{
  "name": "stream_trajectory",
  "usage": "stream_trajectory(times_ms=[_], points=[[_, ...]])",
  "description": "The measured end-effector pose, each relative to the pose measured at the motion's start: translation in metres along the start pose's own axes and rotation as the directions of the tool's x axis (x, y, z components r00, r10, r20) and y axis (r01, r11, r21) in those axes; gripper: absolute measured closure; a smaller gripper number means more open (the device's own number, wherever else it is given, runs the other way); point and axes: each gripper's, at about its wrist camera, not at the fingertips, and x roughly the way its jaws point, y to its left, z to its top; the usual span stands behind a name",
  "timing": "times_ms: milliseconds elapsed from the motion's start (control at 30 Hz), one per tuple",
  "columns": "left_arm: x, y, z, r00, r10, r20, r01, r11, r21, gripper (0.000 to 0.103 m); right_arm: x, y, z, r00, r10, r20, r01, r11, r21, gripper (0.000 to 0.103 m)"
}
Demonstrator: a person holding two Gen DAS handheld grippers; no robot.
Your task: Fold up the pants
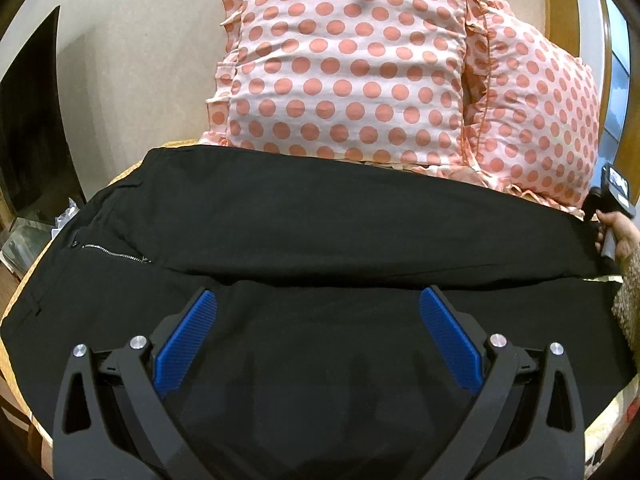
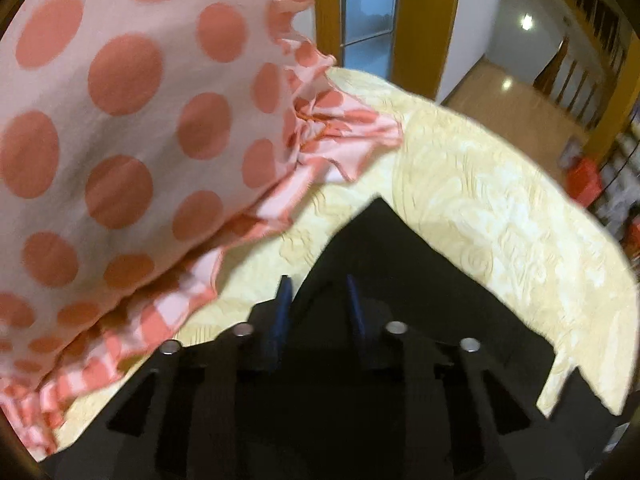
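Note:
Black pants (image 1: pixel 320 224) lie flat across the bed, waist and zipper (image 1: pixel 116 254) at the left, legs running right. My left gripper (image 1: pixel 318 300) is open wide, its blue pads (image 1: pixel 188 340) hovering over the near leg. My right gripper (image 2: pixel 318 286) sits at the leg end (image 2: pixel 380 240), its blue fingers narrowly apart with a fold of black cloth between them. It also shows in the left wrist view (image 1: pixel 608 208), held by a hand at the far right leg end.
Two pink polka-dot pillows (image 1: pixel 348 64) (image 2: pixel 120 120) stand just behind the pants. The bed has a cream patterned cover (image 2: pixel 500 200). A dark TV (image 1: pixel 32 120) is at the left. A doorway (image 2: pixel 368 8) and the floor lie beyond the bed's edge.

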Motion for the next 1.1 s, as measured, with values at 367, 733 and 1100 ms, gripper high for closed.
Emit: stream_trajectory(times_ms=[367, 733, 1100], points=[[-0.028, 0.005, -0.004, 0.999, -0.023, 0.033, 0.024, 0.999, -0.034, 0.002, -0.066, -0.088, -0.053, 0.942, 0.321, 0.092, -0.328, 0.941, 0.076, 0.098], [-0.043, 0.012, -0.006, 0.998, 0.015, 0.069, -0.012, 0.999, -0.045, 0.002, -0.14, -0.19, -0.162, 0.859, 0.479, 0.181, -0.503, 0.855, 0.125, 0.098], [-0.057, 0.021, 0.009, 0.974, 0.068, 0.218, -0.063, 0.998, -0.031, 0.002, -0.117, -0.231, -0.168, 0.836, 0.539, 0.103, -0.544, 0.79, 0.282, 0.038]])
